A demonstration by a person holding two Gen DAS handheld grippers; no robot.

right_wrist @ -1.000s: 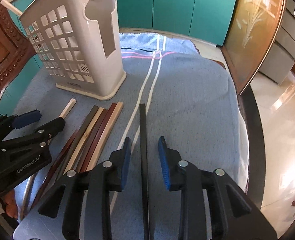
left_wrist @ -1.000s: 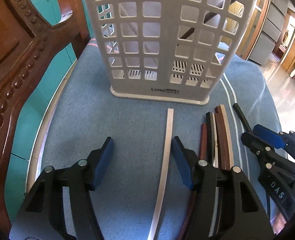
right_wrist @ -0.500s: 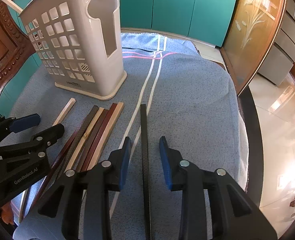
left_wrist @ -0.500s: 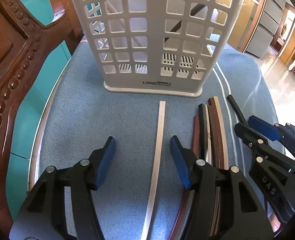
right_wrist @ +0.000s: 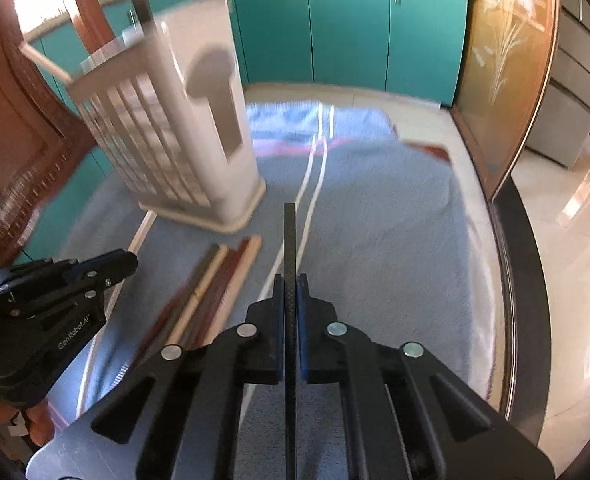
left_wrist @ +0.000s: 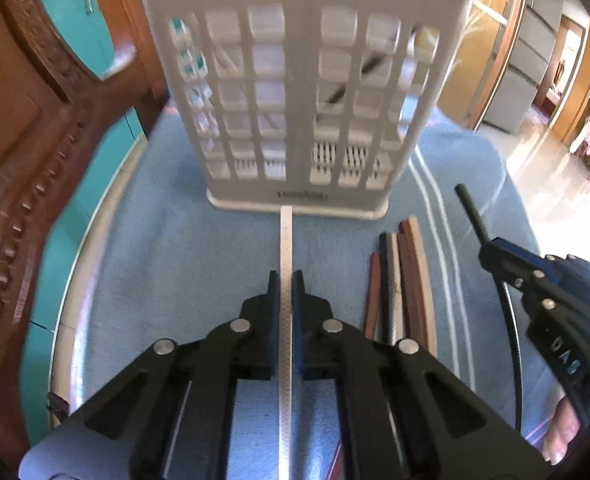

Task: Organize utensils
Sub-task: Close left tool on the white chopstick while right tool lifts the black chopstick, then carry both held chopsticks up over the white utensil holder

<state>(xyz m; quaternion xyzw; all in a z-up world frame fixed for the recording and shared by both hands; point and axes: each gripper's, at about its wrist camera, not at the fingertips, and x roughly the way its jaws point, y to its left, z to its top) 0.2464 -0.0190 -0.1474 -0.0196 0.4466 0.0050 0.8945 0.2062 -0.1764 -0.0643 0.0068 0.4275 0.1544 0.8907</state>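
The left gripper (left_wrist: 286, 280) is clamped on a flat white plastic stick (left_wrist: 286, 240), whose far tip reaches the base of the white slotted plastic utensil holder (left_wrist: 299, 120). The right gripper (right_wrist: 290, 280) pinches a thin black stick (right_wrist: 290, 240). Loose brown and tan wooden sticks (left_wrist: 403, 280) lie on the blue towel (left_wrist: 175, 260) near the holder's base.

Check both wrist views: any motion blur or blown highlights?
Left wrist: white holder softly blurred, floor at right blown out, left tool sharp. Right wrist: holder and blue towel smeared, right tool crisp, floor glare at right.
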